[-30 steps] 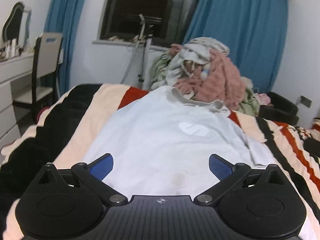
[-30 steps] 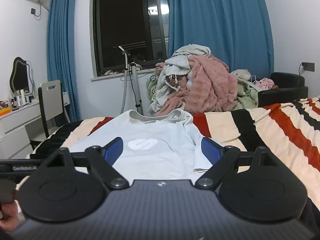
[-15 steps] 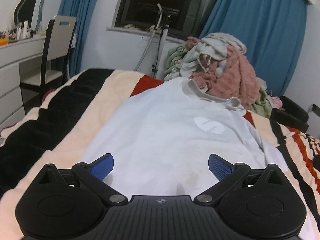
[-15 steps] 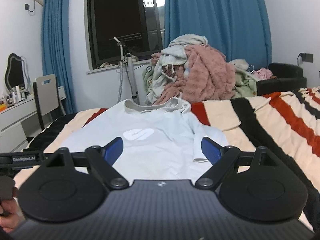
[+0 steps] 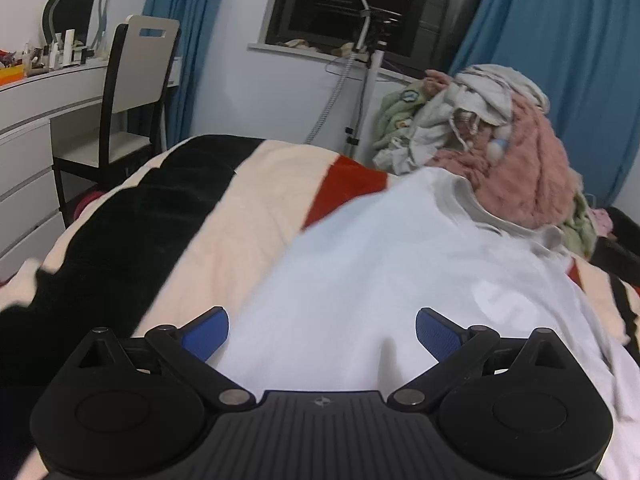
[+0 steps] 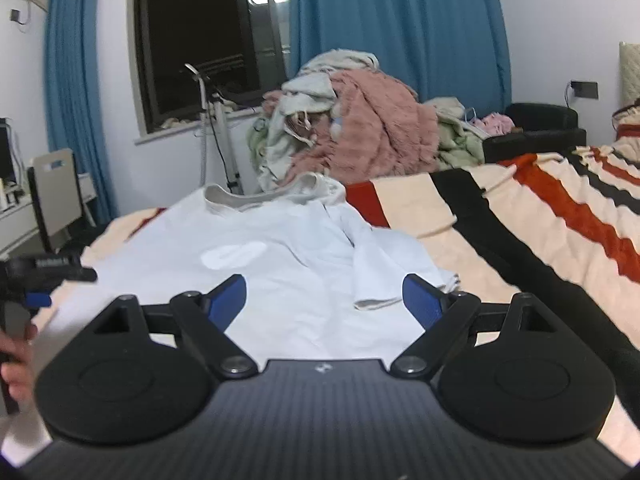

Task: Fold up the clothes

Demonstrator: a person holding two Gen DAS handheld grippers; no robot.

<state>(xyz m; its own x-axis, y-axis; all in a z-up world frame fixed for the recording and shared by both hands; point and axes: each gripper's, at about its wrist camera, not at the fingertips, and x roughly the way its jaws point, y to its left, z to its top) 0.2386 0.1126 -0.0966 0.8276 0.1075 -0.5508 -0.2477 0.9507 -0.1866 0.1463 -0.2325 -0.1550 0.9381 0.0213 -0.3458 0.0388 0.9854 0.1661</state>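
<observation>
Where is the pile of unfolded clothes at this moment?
In the right wrist view the pile of clothes lies beyond the far edge of the bed, behind the collar of the white shirt, before the blue curtain.

No legible txt; white logo on T-shirt (image 6: 234, 255).

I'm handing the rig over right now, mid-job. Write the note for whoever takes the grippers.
Left gripper: open, empty, over the shirt's left edge.
Right gripper: open, empty, near the right sleeve.
White shirt: flat on the striped blanket, collar at the far end, logo up, right sleeve bunched.
Clothes pile: behind the collar, untouched.
Done: shirt laid out.
Left: every fold, starting with the sleeves and sides.
</observation>
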